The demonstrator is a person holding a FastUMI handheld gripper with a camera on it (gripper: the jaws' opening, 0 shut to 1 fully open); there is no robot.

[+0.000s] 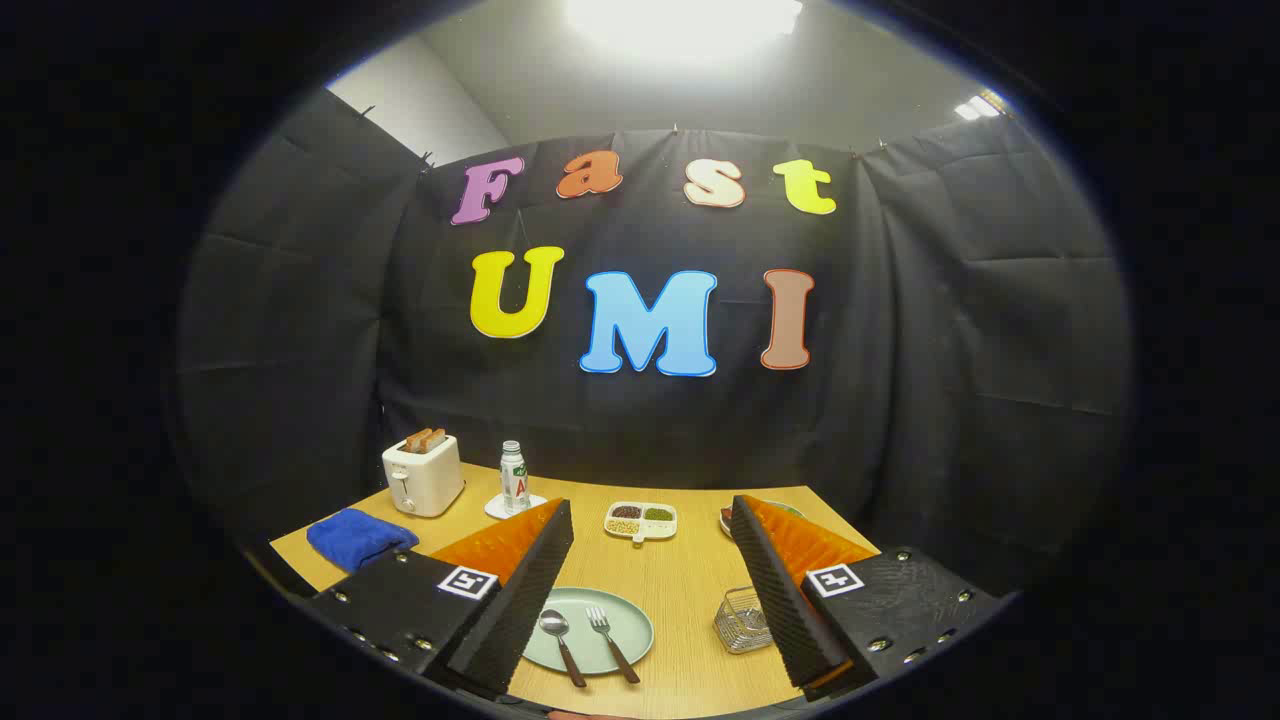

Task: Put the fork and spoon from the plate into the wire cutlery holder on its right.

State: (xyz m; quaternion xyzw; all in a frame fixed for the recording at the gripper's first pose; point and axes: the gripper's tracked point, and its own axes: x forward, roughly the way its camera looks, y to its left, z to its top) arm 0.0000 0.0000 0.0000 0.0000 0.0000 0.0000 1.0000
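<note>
A pale green plate (630, 612) lies on the wooden table, low between my two fingers. On it rest a spoon (560, 640) on the left and a fork (610, 640) on the right, handles pointing toward me. The wire cutlery holder (741, 618) stands to the plate's right, just beside my right finger. My gripper (652, 515) hangs above the table, open wide, with nothing between its fingers.
Farther back stand a white toaster (423, 474) with bread in it, a small bottle (513, 478) on a coaster, a divided snack dish (641, 520) and a bowl (728, 519) behind my right finger. A blue cloth (355, 536) lies at the left.
</note>
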